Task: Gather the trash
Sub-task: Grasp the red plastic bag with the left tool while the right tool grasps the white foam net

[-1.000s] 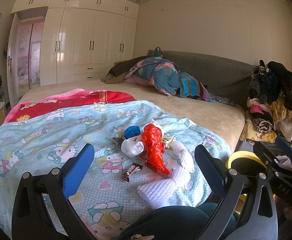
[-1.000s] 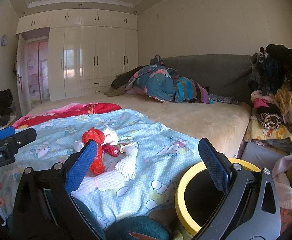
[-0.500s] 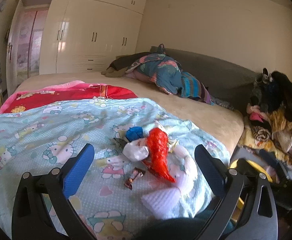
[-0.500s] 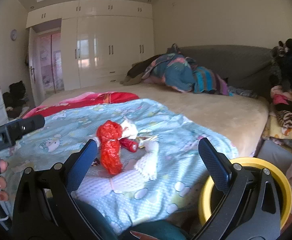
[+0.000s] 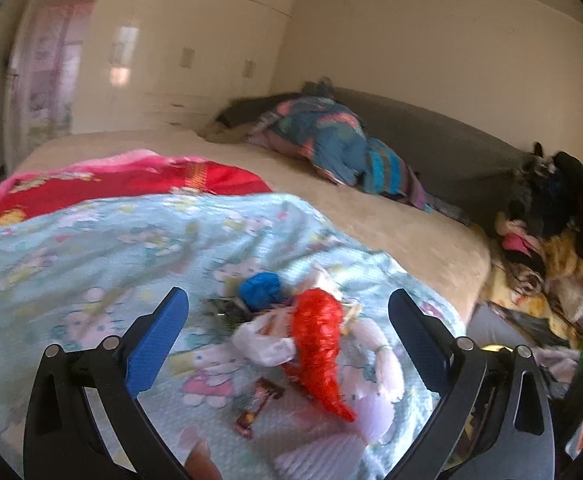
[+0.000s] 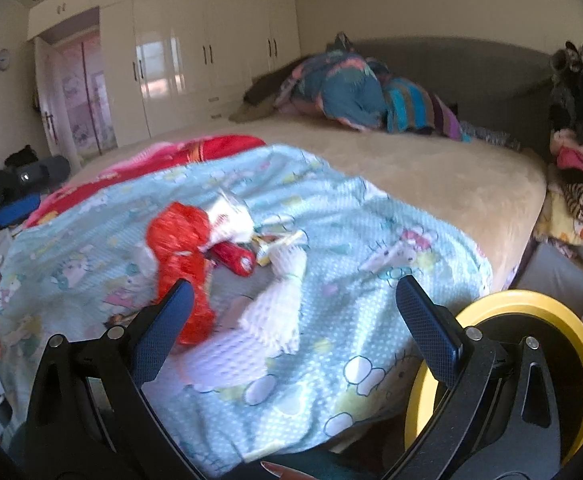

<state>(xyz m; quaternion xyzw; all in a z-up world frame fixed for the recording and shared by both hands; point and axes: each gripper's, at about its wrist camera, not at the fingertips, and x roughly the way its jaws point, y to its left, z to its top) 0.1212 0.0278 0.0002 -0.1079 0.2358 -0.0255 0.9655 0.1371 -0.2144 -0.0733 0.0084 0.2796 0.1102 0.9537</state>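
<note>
Left wrist view: left gripper (image 5: 287, 320) jaws spread wide, nothing between them, held above the light blue cartoon-print blanket (image 5: 91, 256) on the bed. Trash pile lies ahead, between the fingers' line of sight: red crinkled plastic bag (image 5: 321, 336), white wad (image 5: 263, 342) touching it on its left, blue crumpled ball (image 5: 261, 290) just behind, small dark candy wrapper (image 5: 257, 402) in front, white foam fruit net (image 5: 371, 364) along the right side. (Frame is motion-blurred; finer pieces cannot be told apart.)

Right wrist view: right gripper (image 6: 291, 320) jaws also wide apart and empty. Same pile seen from the other side: red bag (image 6: 179, 252), a red cylindrical item (image 6: 233, 258) just beside it, foam net (image 6: 279, 300) nearest the fingers. The yellow-rimmed bin (image 6: 531, 308) stands on the floor at the bed's corner, low right, behind the right finger; what it holds cannot be seen from here.

Progress, judged: no piece is in either gripper, and the whole pile sits on the blanket. Collection looks barely begun. Every visible piece is left to pick up and drop in the bin.
</note>
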